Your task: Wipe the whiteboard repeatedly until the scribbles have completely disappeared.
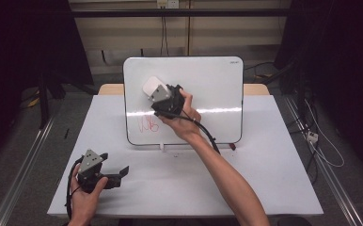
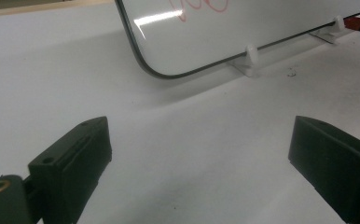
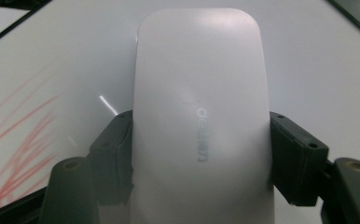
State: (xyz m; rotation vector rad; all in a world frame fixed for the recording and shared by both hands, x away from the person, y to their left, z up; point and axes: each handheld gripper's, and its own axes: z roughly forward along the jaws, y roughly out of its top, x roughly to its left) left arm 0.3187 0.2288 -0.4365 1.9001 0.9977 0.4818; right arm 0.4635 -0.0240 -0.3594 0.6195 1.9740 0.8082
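Eraser (image 3: 201, 116) clamped in right gripper (image 1: 163, 101), against whiteboard (image 1: 208, 80). Red scribble (image 1: 147, 125) lies just below-left of it. Left gripper (image 1: 105, 175) open, idle.

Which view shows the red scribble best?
The high view: the whole scribble sits unobstructed at the whiteboard's lower left, below the eraser in the right gripper. The left gripper view catches only its lower loops at the top edge. The right gripper view shows blurred strokes beside the eraser.
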